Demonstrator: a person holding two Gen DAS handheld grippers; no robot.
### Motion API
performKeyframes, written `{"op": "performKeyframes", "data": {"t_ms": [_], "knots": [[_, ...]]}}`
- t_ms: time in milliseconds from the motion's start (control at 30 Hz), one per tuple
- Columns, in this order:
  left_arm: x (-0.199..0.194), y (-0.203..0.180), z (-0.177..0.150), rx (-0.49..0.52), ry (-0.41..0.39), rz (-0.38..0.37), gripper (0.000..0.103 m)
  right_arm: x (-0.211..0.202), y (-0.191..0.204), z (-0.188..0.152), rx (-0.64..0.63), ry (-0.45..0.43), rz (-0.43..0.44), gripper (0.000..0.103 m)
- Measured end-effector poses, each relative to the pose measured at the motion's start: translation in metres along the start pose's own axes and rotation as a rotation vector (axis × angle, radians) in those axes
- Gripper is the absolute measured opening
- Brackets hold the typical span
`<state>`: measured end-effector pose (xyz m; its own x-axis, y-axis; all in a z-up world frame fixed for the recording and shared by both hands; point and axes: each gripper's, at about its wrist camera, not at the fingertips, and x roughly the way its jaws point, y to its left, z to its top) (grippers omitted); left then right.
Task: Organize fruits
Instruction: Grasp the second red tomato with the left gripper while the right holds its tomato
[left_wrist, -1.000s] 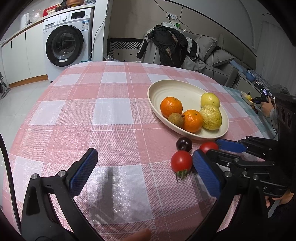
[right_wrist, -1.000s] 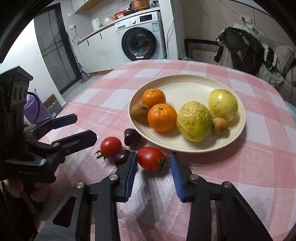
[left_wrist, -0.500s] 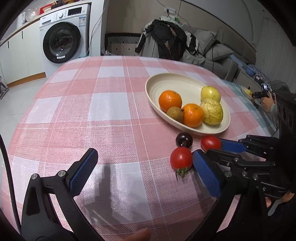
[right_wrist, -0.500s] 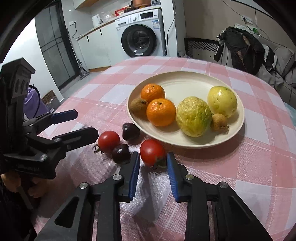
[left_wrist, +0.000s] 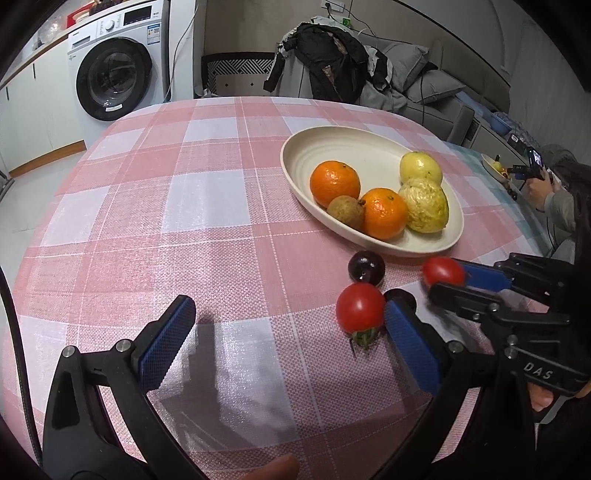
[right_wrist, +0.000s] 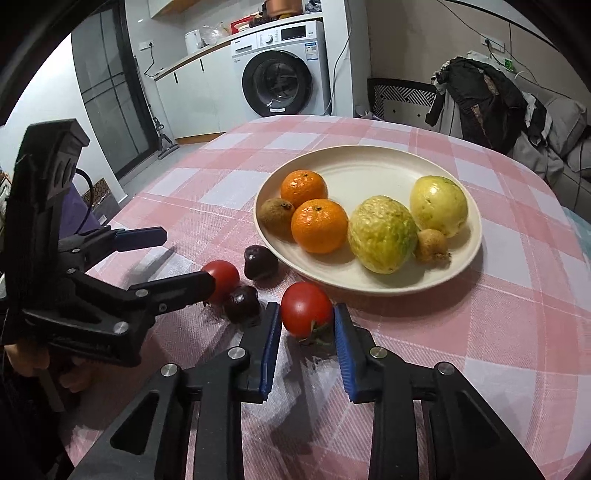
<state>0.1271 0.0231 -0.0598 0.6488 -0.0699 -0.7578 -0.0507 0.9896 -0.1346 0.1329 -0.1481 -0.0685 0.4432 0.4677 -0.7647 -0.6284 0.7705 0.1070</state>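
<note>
On the checked table (right_wrist: 498, 332), the right tool (right_wrist: 304, 321) has just closed onto a tomato (right_wrist: 306, 308) at the plate's (right_wrist: 369, 170) seven o'clock; squeezing harder could burst it.

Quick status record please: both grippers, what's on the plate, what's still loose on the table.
right gripper: shut on tomato, jaws just been closing
left gripper: open, gripping nothing
plate: two oranges, two yellow-green fruits, two small brown fruits
loose on tablecloth: second tomato, two dark fruits
</note>
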Motion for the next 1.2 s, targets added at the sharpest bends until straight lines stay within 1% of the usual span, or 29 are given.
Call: {"op": "performKeyframes", "data": {"t_ms": [133,233,267,333,500,667,833,900,933,1000,1067,1133,1167,1200], "knots": [[0.001,0.001,0.001,-0.002,0.008,-0.006,0.102,-0.007,-0.002,-0.001,0.001,-0.009,-0.001,0.029],[0.005,0.003,0.003,-0.022,0.028,-0.058,0.102,-0.009,-0.002,0.000,-0.001,-0.015,-0.004,0.029],[0.005,0.003,0.003,-0.023,0.030,-0.056,0.102,-0.010,-0.002,0.000,-0.001,-0.017,-0.003,0.029],[0.007,0.003,0.003,-0.017,0.030,-0.025,0.102,-0.011,-0.003,0.000,0.001,-0.021,-0.001,0.029],[0.006,0.008,0.005,-0.025,0.015,-0.024,0.102,-0.013,-0.003,-0.001,-0.001,-0.024,-0.001,0.029],[0.006,0.010,0.005,-0.017,0.020,-0.028,0.102,-0.016,-0.004,-0.001,-0.001,-0.025,-0.004,0.029],[-0.002,0.013,0.000,0.012,0.015,-0.011,0.102,-0.019,-0.004,-0.003,-0.001,-0.029,-0.007,0.029],[-0.007,0.018,-0.002,0.007,0.011,-0.004,0.102,-0.021,-0.004,-0.003,-0.003,-0.031,-0.007,0.029],[-0.009,0.021,-0.002,-0.001,0.013,-0.005,0.102,-0.023,-0.004,-0.003,-0.004,-0.034,-0.007,0.029],[-0.015,0.025,-0.002,-0.025,0.008,-0.051,0.102,-0.024,-0.005,-0.003,-0.003,-0.037,-0.006,0.029],[-0.018,0.023,0.000,-0.020,0.004,-0.069,0.102,-0.025,-0.005,-0.002,-0.004,-0.041,-0.006,0.029],[-0.015,0.016,0.002,0.009,0.008,-0.036,0.102,-0.026,-0.005,-0.001,-0.002,-0.043,-0.004,0.029],[-0.011,0.014,0.003,0.017,0.016,-0.023,0.100,-0.027,-0.004,-0.001,-0.002,-0.045,-0.004,0.029],[-0.008,0.012,0.004,0.019,0.026,-0.026,0.099,-0.027,-0.004,-0.001,-0.003,-0.046,-0.003,0.029]]}}
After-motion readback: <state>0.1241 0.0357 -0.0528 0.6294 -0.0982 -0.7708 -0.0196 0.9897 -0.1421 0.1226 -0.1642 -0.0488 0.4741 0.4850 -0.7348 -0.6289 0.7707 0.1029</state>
